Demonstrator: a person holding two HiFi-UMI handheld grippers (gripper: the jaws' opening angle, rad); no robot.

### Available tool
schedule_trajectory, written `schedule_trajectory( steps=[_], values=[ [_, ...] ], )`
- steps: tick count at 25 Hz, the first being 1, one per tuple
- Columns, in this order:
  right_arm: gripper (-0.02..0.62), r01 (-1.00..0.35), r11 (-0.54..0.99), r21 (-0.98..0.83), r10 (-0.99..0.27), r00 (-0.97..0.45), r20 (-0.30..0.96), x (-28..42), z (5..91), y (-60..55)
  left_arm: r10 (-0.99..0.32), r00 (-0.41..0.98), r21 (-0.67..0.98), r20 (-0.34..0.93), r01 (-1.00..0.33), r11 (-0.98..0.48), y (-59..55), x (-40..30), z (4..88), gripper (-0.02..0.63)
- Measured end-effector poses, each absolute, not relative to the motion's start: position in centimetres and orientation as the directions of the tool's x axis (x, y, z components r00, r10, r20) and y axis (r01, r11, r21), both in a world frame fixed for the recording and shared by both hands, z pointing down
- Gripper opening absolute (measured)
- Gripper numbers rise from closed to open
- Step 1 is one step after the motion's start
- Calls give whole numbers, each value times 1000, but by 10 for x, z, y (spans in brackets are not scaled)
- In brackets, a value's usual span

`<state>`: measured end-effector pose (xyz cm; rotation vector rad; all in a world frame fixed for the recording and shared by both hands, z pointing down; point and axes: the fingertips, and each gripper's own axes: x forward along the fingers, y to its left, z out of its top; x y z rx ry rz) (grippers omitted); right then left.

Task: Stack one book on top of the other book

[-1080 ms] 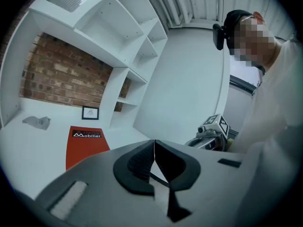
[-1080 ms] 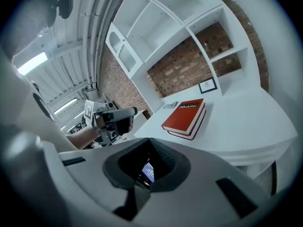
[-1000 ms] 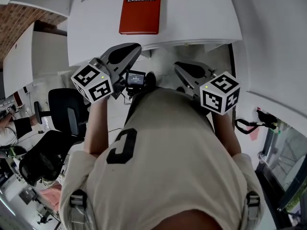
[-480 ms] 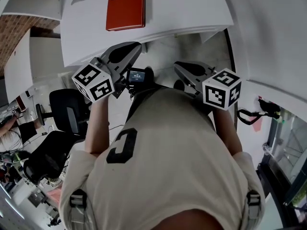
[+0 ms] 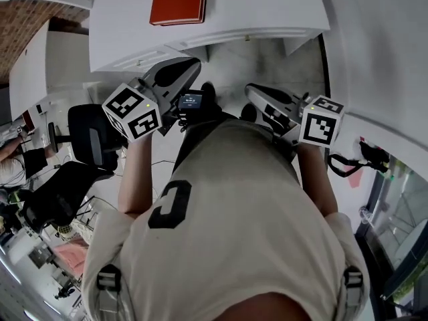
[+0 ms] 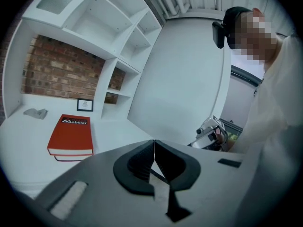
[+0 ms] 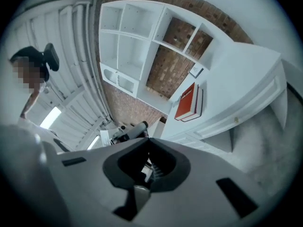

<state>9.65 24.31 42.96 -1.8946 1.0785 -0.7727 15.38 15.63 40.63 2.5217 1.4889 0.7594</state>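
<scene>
Two red books lie one on the other on the white table [image 5: 267, 12]. The top book [image 5: 179, 2] [image 6: 71, 132] carries white lettering, and the lower book [image 6: 71, 157] shows only as a thin edge beneath it. Seen from the right gripper view, the pair [image 7: 188, 102] stands sideways on the tabletop. My left gripper [image 5: 190, 64] [image 6: 154, 141] is shut and empty, held off the table's near edge. To its right, my right gripper [image 5: 253, 89] [image 7: 149, 139] is shut too, with nothing in it. Both are well short of the books.
A small framed picture [image 6: 84, 104] and a grey crumpled object [image 6: 35, 112] sit on the table behind the books. White shelving [image 7: 132, 37] stands against a brick wall [image 6: 52, 72]. Black office chairs [image 5: 93, 139] stand on the floor at the left.
The table and the books have slid toward the top of the head view, so both grippers are farther from them. The right gripper's marker cube has rolled.
</scene>
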Motion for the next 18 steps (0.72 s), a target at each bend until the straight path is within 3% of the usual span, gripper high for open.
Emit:
schedule_trajectory(
  steps=[4, 8, 18],
  values=[
    [5, -354, -132, -926, -927, 374, -11, 88, 424, 224, 800, 449, 335, 399, 740, -583, 133, 134, 409, 6],
    [5, -323, -34, -946, -962, 269, -57, 78, 423, 193, 751, 509, 331, 420, 684, -649, 101, 117, 412, 6],
    [6, -345, 2, -939, -995, 96, -37, 57, 415, 116, 716, 571, 355, 401, 624, -697, 34, 97, 412, 6]
  ],
)
